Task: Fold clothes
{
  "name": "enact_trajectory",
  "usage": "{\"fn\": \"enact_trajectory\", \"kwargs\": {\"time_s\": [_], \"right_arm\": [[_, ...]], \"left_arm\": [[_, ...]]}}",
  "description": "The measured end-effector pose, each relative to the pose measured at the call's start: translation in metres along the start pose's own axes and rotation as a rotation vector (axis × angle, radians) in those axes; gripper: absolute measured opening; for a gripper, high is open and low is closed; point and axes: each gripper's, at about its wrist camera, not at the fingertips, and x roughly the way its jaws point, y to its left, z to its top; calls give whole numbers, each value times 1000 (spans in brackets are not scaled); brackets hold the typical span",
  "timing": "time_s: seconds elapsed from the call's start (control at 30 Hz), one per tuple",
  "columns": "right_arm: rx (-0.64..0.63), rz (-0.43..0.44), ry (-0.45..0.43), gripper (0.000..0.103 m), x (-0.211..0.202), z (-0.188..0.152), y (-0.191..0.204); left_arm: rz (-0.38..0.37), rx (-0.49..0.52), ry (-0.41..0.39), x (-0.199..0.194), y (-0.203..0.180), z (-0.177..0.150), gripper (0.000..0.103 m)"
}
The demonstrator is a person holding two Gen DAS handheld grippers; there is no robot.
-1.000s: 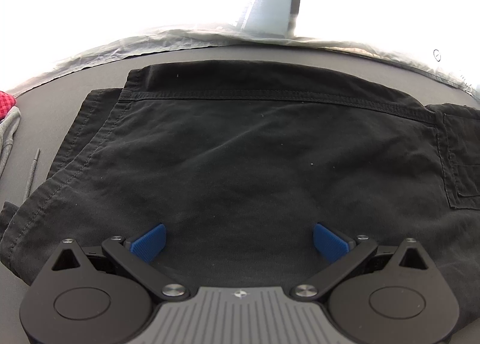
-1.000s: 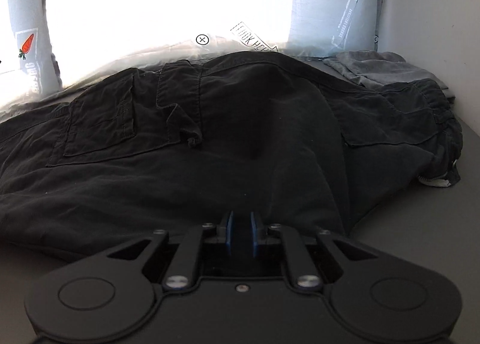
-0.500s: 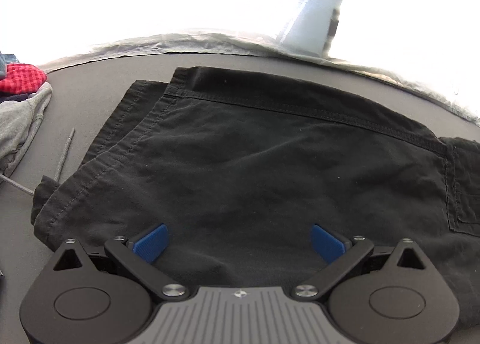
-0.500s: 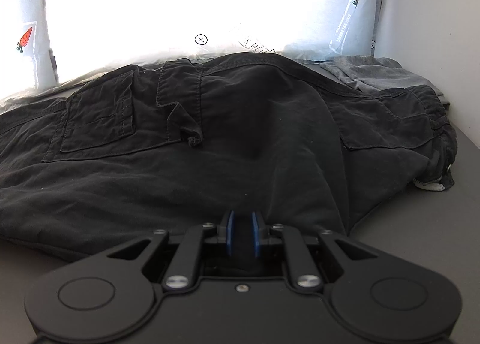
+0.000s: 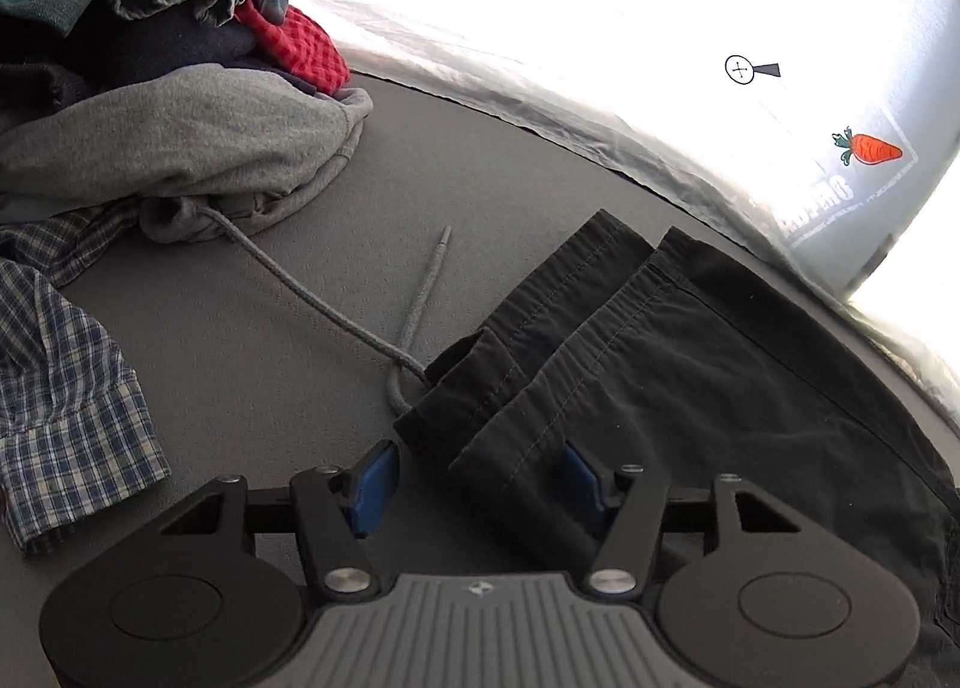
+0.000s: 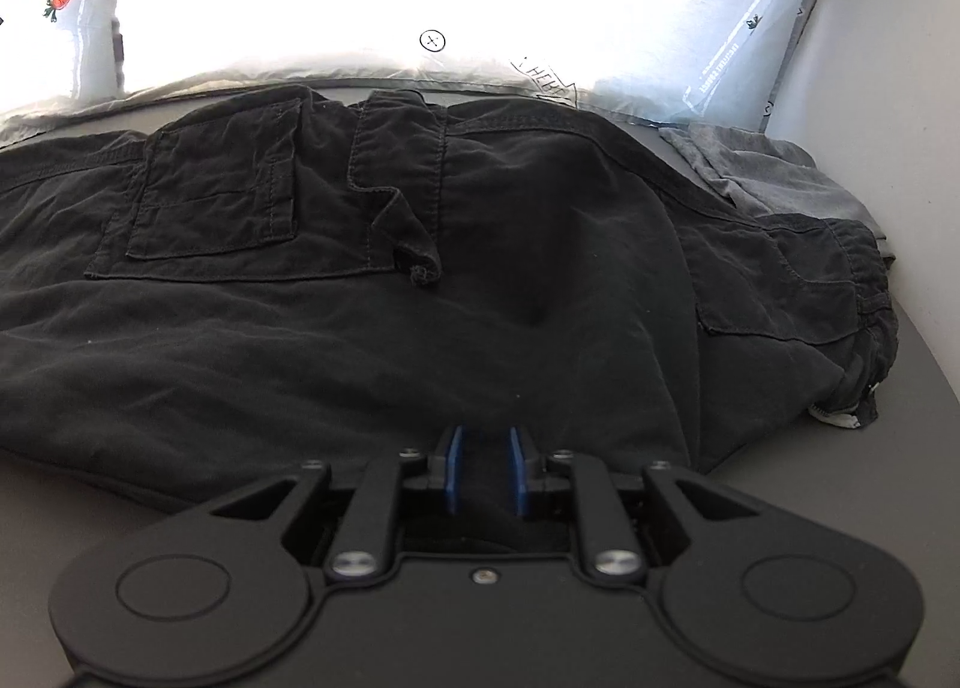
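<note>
I see the grey table (image 5: 252, 388) carrying black cargo trousers (image 6: 480, 292) spread flat across it, hems toward my left and waistband to my right. A heap of clothes (image 5: 150, 87) sits beyond the hems. My left gripper (image 5: 480, 484) is spread apart around the hem edge, pads not touching it. My right gripper (image 6: 485, 469) pinches a fold of the trousers' near edge.
</note>
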Motion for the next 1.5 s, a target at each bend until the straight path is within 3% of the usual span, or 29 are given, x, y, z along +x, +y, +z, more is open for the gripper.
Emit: {"fn": "enact_trajectory", "kwargs": {"time_s": [0.3,0.4,0.47,0.8,1.0,1.27,1.5], "right_arm": [[110,258,65,20,-24,11,48],[132,339,97,20,-30,12,65],[143,392,119,20,-34,12,76],[-63,528,222,23,-22,14,124],[-8,694,304,23,-21,13,135],[111,698,275,25,-12,17,133],[197,651,239,25,-13,19,125]], "left_arm": [[-133,-60,11,-11,4,-4,19],[-156,-41,2,-16,-1,0,13],[-167,-28,0,-22,-4,5,12],[-260,76,-48,-52,-38,44,10],[-212,93,-35,-56,-46,44,10],[-144,10,51,-37,-14,24,11],[-118,30,58,-35,-13,14,12]]}}
